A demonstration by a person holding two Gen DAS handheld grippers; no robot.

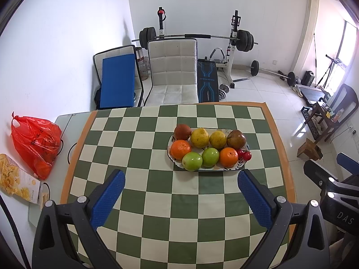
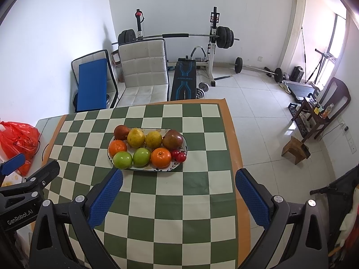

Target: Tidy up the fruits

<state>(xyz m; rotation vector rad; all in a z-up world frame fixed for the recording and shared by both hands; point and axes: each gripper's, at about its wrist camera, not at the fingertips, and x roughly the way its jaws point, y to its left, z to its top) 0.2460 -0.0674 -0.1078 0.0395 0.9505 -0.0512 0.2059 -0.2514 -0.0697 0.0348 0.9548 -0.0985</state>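
On the checked green-and-cream cloth, at about 12 o'clock from both claws, sits an oval plate loaded with the fruits. From the left wrist view a back row reads: a dark red fruit at 10 o'clock on the plate, two yellow lemons, and a red-green fruit at 2 o'clock. The front row holds an orange at 9 o'clock, two green apples, a second orange, and small red cherries at 3 o'clock.

The left gripper hangs over the cloth short of the plate, its blue pads wide apart and nothing between them; the right gripper stands the same way, spread and empty.

By my judgement the round fruits are firm and fairly light but smooth, so they could roll or squirt from flat pads; a grip across the widest middle seems safest. The cherries look small and soft and want a gentle squeeze. The fruits touch one another, so lifting one may nudge its neighbours. The plate looks like ceramic: stiff, breakable.

Only the left view shows a yellow snack packet at 9 o'clock beside the red plastic bag. The right view alone shows the table's 3 o'clock edge dropping to the floor, and the other gripper at 9 o'clock
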